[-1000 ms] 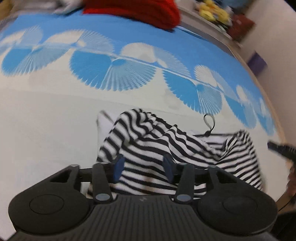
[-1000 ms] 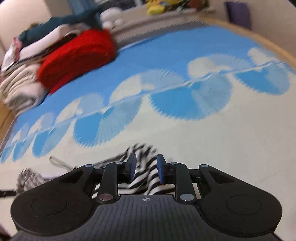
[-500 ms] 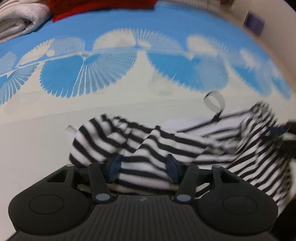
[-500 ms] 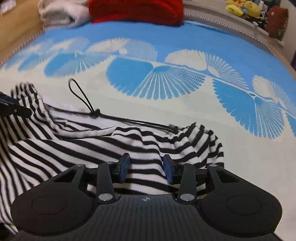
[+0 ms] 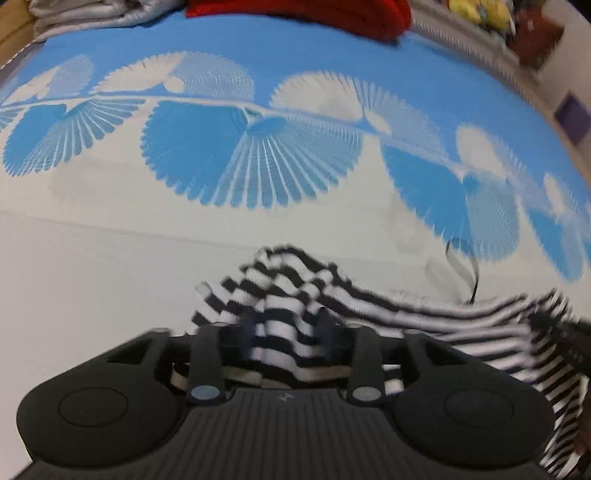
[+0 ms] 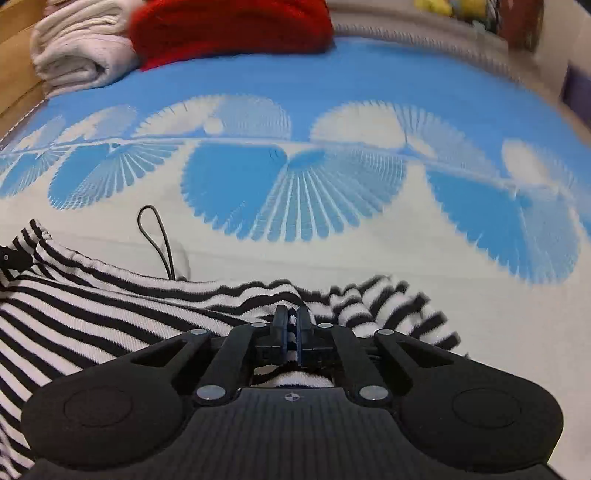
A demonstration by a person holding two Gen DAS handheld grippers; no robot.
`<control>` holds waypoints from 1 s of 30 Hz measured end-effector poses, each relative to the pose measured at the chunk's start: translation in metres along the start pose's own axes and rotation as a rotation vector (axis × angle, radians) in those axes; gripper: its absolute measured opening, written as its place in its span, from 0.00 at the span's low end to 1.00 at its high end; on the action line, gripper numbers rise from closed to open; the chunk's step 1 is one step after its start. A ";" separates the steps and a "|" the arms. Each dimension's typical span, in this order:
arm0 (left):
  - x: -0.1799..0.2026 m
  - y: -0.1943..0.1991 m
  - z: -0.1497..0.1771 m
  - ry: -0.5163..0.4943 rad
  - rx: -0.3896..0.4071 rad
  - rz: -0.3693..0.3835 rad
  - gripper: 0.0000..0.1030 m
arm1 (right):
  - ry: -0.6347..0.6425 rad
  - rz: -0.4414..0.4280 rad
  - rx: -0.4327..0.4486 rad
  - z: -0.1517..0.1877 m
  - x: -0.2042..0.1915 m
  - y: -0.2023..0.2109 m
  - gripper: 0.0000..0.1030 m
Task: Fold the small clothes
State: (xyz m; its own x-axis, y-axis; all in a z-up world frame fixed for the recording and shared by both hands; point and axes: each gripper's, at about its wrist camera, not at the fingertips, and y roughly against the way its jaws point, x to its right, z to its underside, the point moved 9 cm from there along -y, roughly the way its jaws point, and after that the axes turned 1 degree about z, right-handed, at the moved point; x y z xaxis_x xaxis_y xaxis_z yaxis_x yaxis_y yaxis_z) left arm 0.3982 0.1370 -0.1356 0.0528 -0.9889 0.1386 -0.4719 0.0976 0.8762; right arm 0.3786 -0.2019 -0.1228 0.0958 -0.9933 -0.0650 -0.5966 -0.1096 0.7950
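Nearest the lens, the right gripper [image 6: 291,325] has its two fingers pressed almost together on a pinch of a black-and-white striped garment [image 6: 110,317], gripping the knit at its upper edge. The left gripper [image 5: 286,332] stands with its jaws apart and opening, a rumpled hump of the same striped fabric [image 5: 280,295] rising between them; motion blur hides whether the pads press on the cloth. The garment lies crumpled and unfolded on the cream part of a bedspread [image 6: 369,258], spread sideways between the two tools, with a thin black cord loop [image 6: 155,236] trailing from its top edge onto the cover. Judging by the bunched folds, this piece is at the very start: it looks yet to be smoothed flat, and every fold remains to be made. Beyond it, the spread turns bright blue with white and blue fan shapes in a row. At the far edge sit a red knit [image 6: 229,26] and a pale folded stack of clothes [image 6: 81,59], possibly finished work. Yellow soft items [image 5: 476,11] and a wall blur behind.
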 end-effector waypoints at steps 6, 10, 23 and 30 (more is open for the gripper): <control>-0.052 0.028 -0.021 0.298 0.070 0.109 0.50 | -0.152 0.012 0.222 -0.033 0.053 0.054 0.34; -0.059 0.019 -0.015 0.302 0.013 0.074 0.54 | -0.292 0.056 0.013 -0.006 0.100 0.024 0.50; -0.061 0.015 -0.017 0.195 0.120 -0.031 0.03 | -0.287 0.087 0.209 -0.032 0.107 0.041 0.00; -0.054 0.001 0.006 0.086 -0.021 -0.101 0.29 | -0.262 0.141 -0.055 0.000 0.106 -0.008 0.09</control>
State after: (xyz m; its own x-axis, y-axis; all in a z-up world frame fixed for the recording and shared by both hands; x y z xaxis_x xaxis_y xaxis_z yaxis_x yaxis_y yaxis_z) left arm 0.3893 0.1904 -0.1447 0.1750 -0.9807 0.0872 -0.4419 0.0009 0.8971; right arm 0.3938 -0.3068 -0.1360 -0.1979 -0.9752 -0.0989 -0.5447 0.0255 0.8382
